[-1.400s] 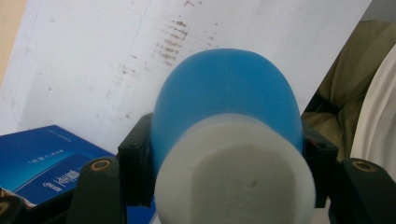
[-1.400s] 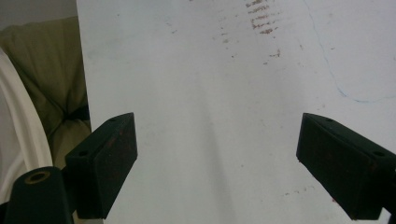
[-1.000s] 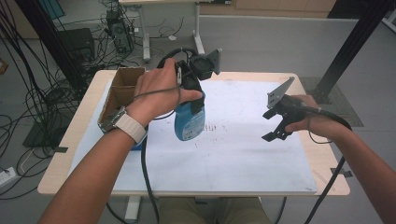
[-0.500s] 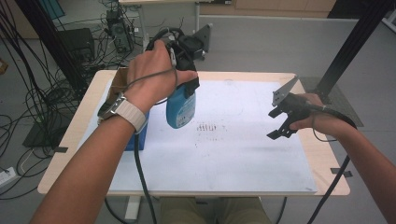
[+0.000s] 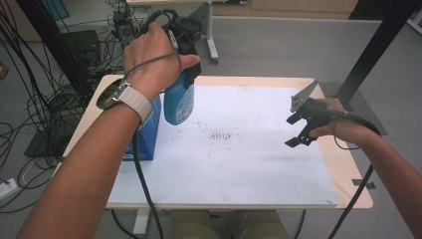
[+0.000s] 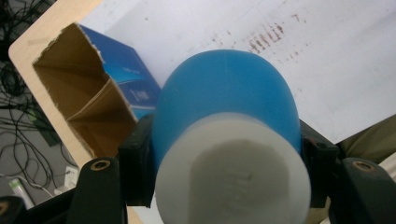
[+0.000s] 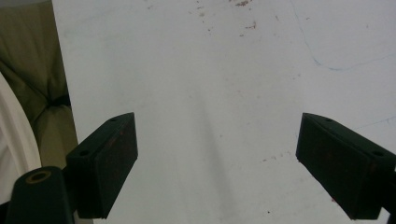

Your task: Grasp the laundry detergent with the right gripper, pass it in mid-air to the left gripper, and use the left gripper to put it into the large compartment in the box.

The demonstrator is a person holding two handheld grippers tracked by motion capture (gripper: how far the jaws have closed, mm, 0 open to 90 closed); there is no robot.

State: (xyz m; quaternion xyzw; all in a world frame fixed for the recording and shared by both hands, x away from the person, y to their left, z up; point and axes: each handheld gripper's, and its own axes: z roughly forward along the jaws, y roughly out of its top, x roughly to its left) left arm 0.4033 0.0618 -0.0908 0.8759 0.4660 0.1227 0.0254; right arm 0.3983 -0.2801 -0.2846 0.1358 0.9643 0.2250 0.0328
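A blue bottle (image 5: 178,102) with a white cap (image 6: 233,172) hangs in the air over the table's left side, bottom end down. My left gripper (image 5: 185,74) is shut on it just below the cap, the jaws pressing both flanks (image 6: 224,140). Under and left of the bottle stands an open blue carton (image 5: 149,132), its brown cardboard inside (image 6: 88,112) showing from above. My right gripper (image 5: 298,132) hovers over the right part of the white sheet (image 5: 239,149), jaws wide apart (image 7: 217,163) with nothing between them.
The white sheet covers most of the wooden table (image 5: 348,169) and carries reddish smudges (image 5: 221,135) near its middle. Cables (image 5: 30,99) and a black stand lie on the floor to the left. A dark post (image 5: 378,45) rises at the right rear.
My left hand has lifted the bottle and carried it left and away, toward the carton. The right gripper has stayed nearly in place.
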